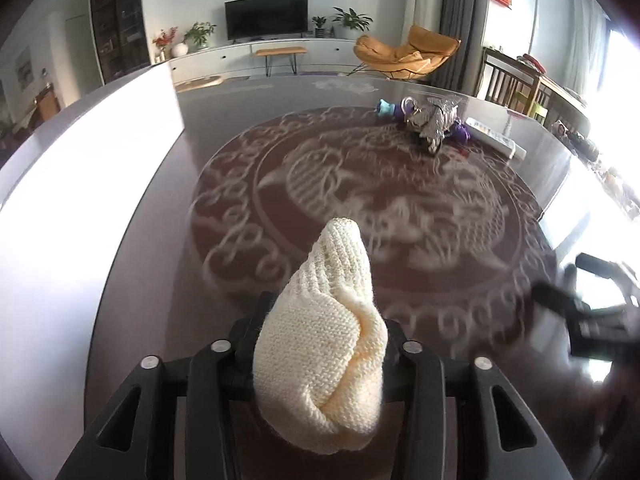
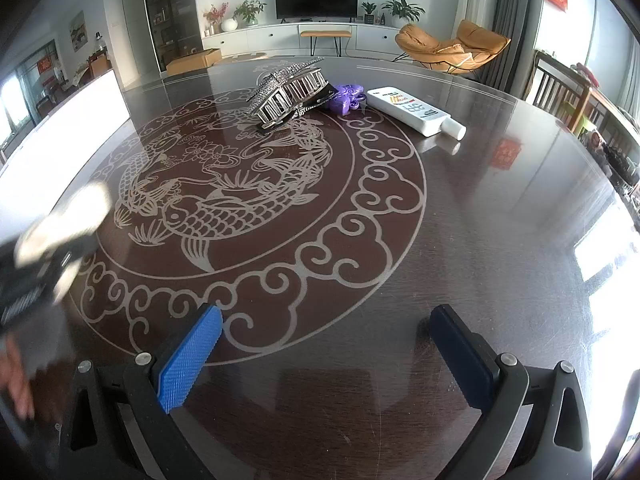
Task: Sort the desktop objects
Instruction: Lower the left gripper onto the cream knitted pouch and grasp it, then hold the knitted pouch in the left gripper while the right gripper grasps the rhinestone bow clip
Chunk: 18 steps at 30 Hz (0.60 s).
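My left gripper (image 1: 320,344) is shut on a cream knitted piece (image 1: 326,328) and holds it above the dark round table (image 1: 160,208). It shows blurred at the left of the right wrist view (image 2: 60,232). My right gripper (image 2: 326,332) is open and empty, low over the table's near side, its blue pads (image 2: 192,356) apart. At the far side lie a silver rhinestone hair claw (image 2: 288,92), a purple toy (image 2: 346,98) and a white tube (image 2: 416,114). The same group shows in the left wrist view: claw (image 1: 434,120), tube (image 1: 496,138).
A bright white box (image 1: 80,184) stands along the table's left edge, also in the right wrist view (image 2: 60,140). The table carries a silver fish pattern (image 2: 224,200). Wooden chairs (image 2: 560,92) stand at the right. The right gripper appears blurred at the right of the left wrist view (image 1: 592,312).
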Motion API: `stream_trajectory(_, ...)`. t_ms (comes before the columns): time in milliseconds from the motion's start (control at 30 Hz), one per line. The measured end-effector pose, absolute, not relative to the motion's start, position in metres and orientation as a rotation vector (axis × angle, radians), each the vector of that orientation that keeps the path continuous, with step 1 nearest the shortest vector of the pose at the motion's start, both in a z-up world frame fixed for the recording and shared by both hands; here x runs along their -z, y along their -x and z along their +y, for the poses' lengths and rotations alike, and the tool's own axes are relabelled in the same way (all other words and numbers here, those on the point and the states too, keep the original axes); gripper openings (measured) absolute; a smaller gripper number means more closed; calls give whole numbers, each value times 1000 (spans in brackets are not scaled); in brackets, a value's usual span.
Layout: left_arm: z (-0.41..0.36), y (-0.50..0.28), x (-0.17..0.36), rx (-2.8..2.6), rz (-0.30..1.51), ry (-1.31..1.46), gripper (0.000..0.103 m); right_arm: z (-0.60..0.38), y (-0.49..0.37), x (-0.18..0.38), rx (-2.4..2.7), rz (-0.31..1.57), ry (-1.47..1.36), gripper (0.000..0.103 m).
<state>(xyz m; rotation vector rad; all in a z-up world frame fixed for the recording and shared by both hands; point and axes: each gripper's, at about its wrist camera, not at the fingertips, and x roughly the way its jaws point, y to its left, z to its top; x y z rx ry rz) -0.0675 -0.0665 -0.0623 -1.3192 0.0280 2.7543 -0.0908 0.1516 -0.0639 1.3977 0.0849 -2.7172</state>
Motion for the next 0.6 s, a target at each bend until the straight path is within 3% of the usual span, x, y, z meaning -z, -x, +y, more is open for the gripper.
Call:
stream_trajectory(33, -68, 64, 64, -2748, 24, 1324, 74, 152, 91, 64, 2717, 85, -1398, 103)
stream_trajectory(67, -67, 63, 66, -2738, 23, 1339, 85, 152, 91, 64, 2717, 85, -1398, 103)
stream_trajectory(167, -64, 70, 71, -2720, 52, 1393, 103, 152, 91, 64, 2717, 85, -1398, 103)
stream_trajectory(600, -56, 74, 75, -2707, 70, 1406, 103, 151, 91, 64, 2717, 85, -1398, 103)
